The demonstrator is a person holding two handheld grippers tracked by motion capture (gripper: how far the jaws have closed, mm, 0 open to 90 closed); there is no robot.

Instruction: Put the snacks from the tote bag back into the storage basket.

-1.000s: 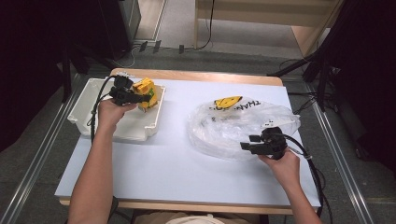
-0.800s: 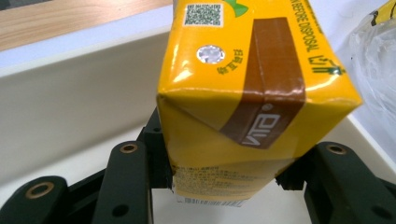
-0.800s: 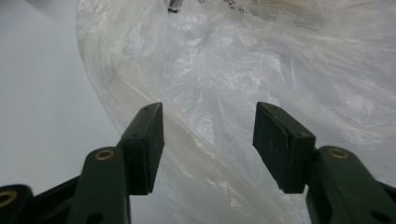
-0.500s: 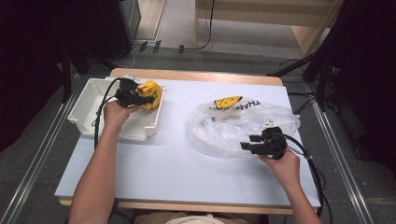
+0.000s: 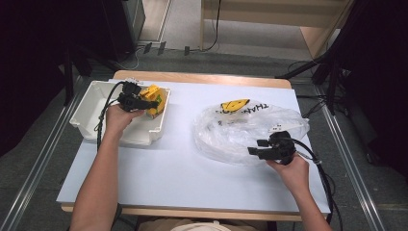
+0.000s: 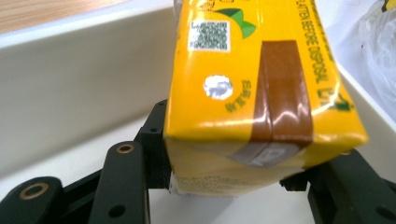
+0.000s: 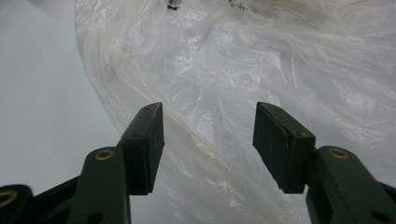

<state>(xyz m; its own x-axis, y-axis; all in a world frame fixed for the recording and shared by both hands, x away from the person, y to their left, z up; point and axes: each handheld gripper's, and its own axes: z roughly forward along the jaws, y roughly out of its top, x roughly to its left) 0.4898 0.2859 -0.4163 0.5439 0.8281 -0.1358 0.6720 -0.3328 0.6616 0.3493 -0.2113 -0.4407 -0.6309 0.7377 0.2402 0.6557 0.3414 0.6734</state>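
A yellow drink carton [image 5: 153,99] with a brown stripe hangs over the right end of the white bin [image 5: 91,108], with my left gripper [image 5: 144,102] shut on it. In the left gripper view the yellow carton [image 6: 252,88] sits squeezed between the two black jaws, above the bin floor. A clear plastic bag [image 5: 240,127] with a yellow smiley print lies crumpled on the right half of the table. My right gripper [image 5: 254,147] stands open at the bag's near right edge, and in the right gripper view the bag film [image 7: 243,70] lies between and ahead of its spread jaws.
The white tabletop [image 5: 159,173] is bare between the bin and the bag. Cables trail from both grippers along the forearms. Metal rails [image 5: 38,168] run along both sides of the table, with dark floor and cables beyond the far edge.
My left gripper has lifted and carried the carton a little to the right, toward the bin's right wall. The right gripper has stayed at the bag's edge.
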